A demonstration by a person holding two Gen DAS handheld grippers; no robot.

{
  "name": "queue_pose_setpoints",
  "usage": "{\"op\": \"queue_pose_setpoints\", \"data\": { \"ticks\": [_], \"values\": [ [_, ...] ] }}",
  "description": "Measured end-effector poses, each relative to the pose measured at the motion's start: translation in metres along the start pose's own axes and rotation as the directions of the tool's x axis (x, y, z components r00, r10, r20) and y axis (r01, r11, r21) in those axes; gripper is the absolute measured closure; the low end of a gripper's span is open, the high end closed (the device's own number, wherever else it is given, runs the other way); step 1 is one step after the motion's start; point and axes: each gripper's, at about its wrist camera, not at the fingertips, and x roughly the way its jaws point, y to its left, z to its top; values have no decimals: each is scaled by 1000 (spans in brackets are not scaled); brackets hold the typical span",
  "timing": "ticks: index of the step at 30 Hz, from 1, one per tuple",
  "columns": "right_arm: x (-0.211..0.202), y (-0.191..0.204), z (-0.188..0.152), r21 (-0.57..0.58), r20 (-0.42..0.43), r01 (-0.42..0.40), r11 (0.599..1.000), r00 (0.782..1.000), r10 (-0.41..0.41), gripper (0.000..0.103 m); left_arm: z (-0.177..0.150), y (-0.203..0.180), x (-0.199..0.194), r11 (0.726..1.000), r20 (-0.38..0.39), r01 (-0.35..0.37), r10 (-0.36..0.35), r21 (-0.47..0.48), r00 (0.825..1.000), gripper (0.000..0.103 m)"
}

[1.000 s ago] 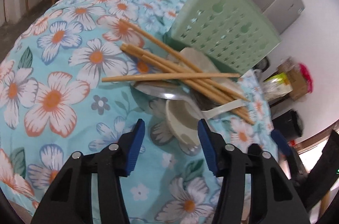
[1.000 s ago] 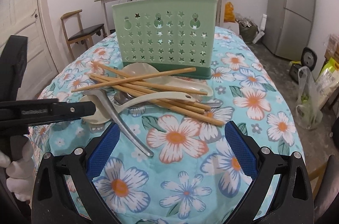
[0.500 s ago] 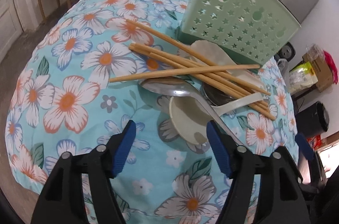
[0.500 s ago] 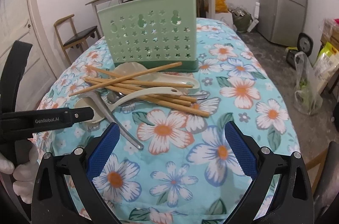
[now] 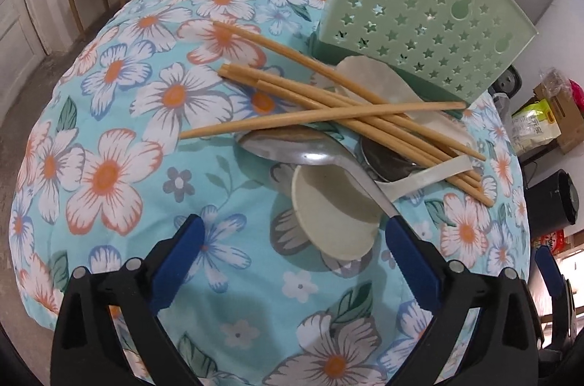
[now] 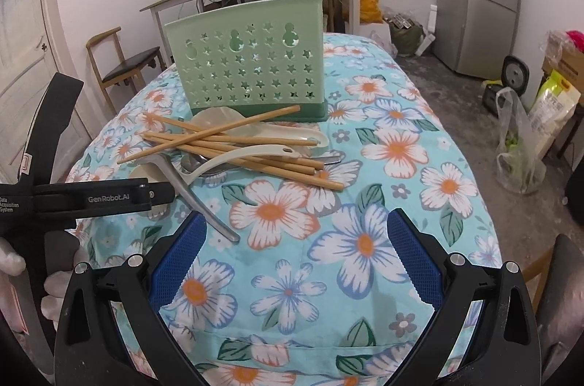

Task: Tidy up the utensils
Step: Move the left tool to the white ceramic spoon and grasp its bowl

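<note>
The left claw (image 5: pixel 292 240) is opening, its blue pads wide apart with nothing pinched; a white spoon bowl (image 5: pixel 330 214) lies just ahead between the tips. Beyond it sits the heap of chopsticks (image 5: pixel 328 116) and a steel spoon (image 5: pixel 292 149), then the green holder (image 5: pixel 419 21). The right claw (image 6: pixel 295 240) is spread over bare cloth (image 6: pixel 292 294), the heap ahead-left.

Green holder (image 6: pixel 248 72) upright on floral cloth (image 6: pixel 365 240), chopsticks (image 6: pixel 233 145) and spoons (image 6: pixel 252 154) piled just before it, right gripper (image 6: pixel 295 254) wide open over bare cloth, left gripper (image 6: pixel 160 194) at left edge, near the pile.
</note>
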Motion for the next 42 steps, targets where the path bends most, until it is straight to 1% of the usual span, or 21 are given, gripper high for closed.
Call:
{"op": "queue_pose_setpoints", "data": {
  "ticks": [6, 15, 18, 20, 21, 22, 23, 25, 26, 27, 28, 29, 30, 32, 33, 35, 36, 38, 39, 41, 42],
  "values": [
    [3, 0, -1, 7, -13, -4, 1000, 1000, 4, 8, 3, -1, 1, 1000, 0, 9, -9, -22, 1000, 6],
    [3, 2, -1, 5, -14, -2, 1000, 1000, 2, 8, 1, 3, 0, 1000, 6, 13, -13, -18, 1000, 6],
    [4, 2, -1, 2, -16, 4, 1000, 1000, -4, 8, -3, 3, -1, 1000, 22, 2, -2, 31, 1000, 6],
    [4, 3, -1, -3, -23, 7, 1000, 1000, -7, 8, -5, -2, 1, 996, 32, -27, 24, 89, 999, 6],
    [5, 4, -1, -7, -24, 10, 1000, 1000, -10, 8, -7, -5, 0, 992, 53, -39, 32, 121, 998, 6],
    [5, 5, -1, -11, -23, 13, 1000, 1000, -13, 8, -10, -4, -2, 991, 78, -30, 20, 128, 997, 6],
    [5, 6, -1, -15, -21, 17, 1000, 1000, -17, 8, -13, 0, -6, 993, 111, 6, -20, 121, 994, 6],
    [7, 7, -1, -18, -20, 19, 1000, 1000, -20, 8, -16, 8, -13, 992, 149, 67, -82, 105, 986, 6],
    [8, 7, -2, -18, -22, 19, 1000, 1000, -20, 8, -18, 11, -15, 991, 161, 85, -101, 106, 982, 7],
    [11, 8, -2, -17, -27, 19, 1000, 999, -19, 8, -19, 13, -19, 987, 179, 107, -127, 119, 976, 9],
    [13, 8, -4, -16, -34, 17, 1000, 999, -18, 8, -20, 14, -21, 985, 187, 117, -140, 128, 972, 14],
    [15, 8, -4, -14, -40, 15, 1000, 999, -16, 8, -21, 14, -23, 980, 194, 144, -169, 139, 966, 19],
    [19, 8, -5, -11, -48, 11, 1000, 999, -11, 8, -21, 15, -25, 976, 192, 168, -193, 140, 962, 22],
    [22, 8, -5, -11, -54, 6, 1000, 999, -7, 8, -23, 20, -27, 965, 180, 230, -250, 126, 951, 34],
    [23, 8, -5, -12, -54, 5, 1000, 999, -6, 8, -21, 22, -26, 956, 169, 273, -288, 108, 942, 37],
    [25, 8, -5, -14, -56, 3, 1000, 998, -3, 8, -18, 24, -24, 940, 158, 335, -341, 63, 927, 45],
    [26, 7, -5, -13, -58, 2, 1000, 998, -3, 8, -22, 29, -23, 935, 153, 352, -355, 47, 922, 46],
    [28, 5, -5, -9, -61, 1, 1000, 998, -1, 8, -18, 32, -14, 926, 128, 378, -375, -4, 918, 55],
    [29, 5, -5, -6, -62, 0, 1000, 998, -1, 8, -20, 32, -12, 923, 118, 385, -380, -22, 918, 57],
    [30, 3, -6, 1, -63, 1, 1000, 998, -1, 8, -17, 32, -4, 920, 111, 389, -382, -52, 917, 68],
    [31, 2, -7, 6, -63, 1, 1000, 998, -1, 8, -16, 32, -2, 921, 112, 385, -378, -57, 919, 71]
  ]
}}
